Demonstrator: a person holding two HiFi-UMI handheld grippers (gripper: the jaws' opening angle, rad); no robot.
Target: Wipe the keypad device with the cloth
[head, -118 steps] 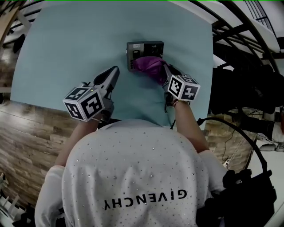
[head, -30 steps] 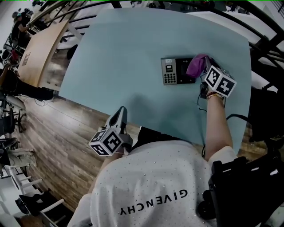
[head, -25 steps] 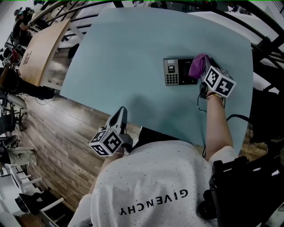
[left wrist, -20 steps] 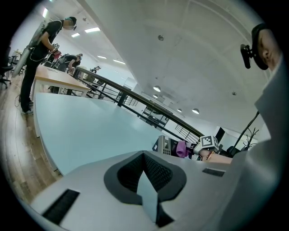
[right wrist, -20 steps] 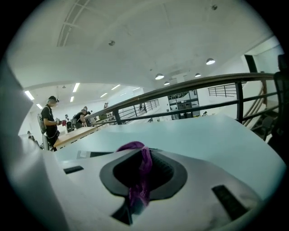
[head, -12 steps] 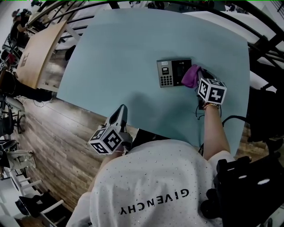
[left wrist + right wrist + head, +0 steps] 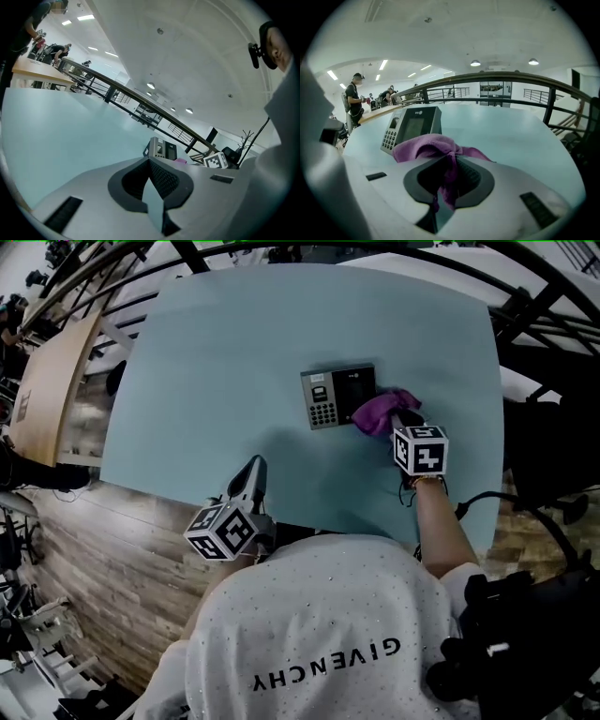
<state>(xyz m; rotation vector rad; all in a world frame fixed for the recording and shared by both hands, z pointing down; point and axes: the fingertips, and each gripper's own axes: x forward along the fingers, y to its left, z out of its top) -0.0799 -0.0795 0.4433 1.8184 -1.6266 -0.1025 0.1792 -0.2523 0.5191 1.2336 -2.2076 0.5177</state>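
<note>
On the pale blue-green table [image 7: 234,352], in its far half and towards the right side, lies the keypad device [image 7: 337,397]. The table is wide, and a person in a white shirt [image 7: 319,634] with small dots leans over its near edge.

The device is a flat, dark, rectangular box. Its left part is grey, with a small screen and under it a block of little keys. Its right part is a bigger dark glossy panel.

The left gripper [image 7: 255,472] hangs at the near edge of the table, well apart from the device. Its jaws are pressed together with nothing between them.

The right gripper [image 7: 449,174] is just beside the device, at its near right corner, and its jaws are clenched on the cloth [image 7: 378,412]. The cloth is purple and crumpled. One fold goes down between the jaws. The rest is bunched in front of them and covers the near right corner of the device.
</note>
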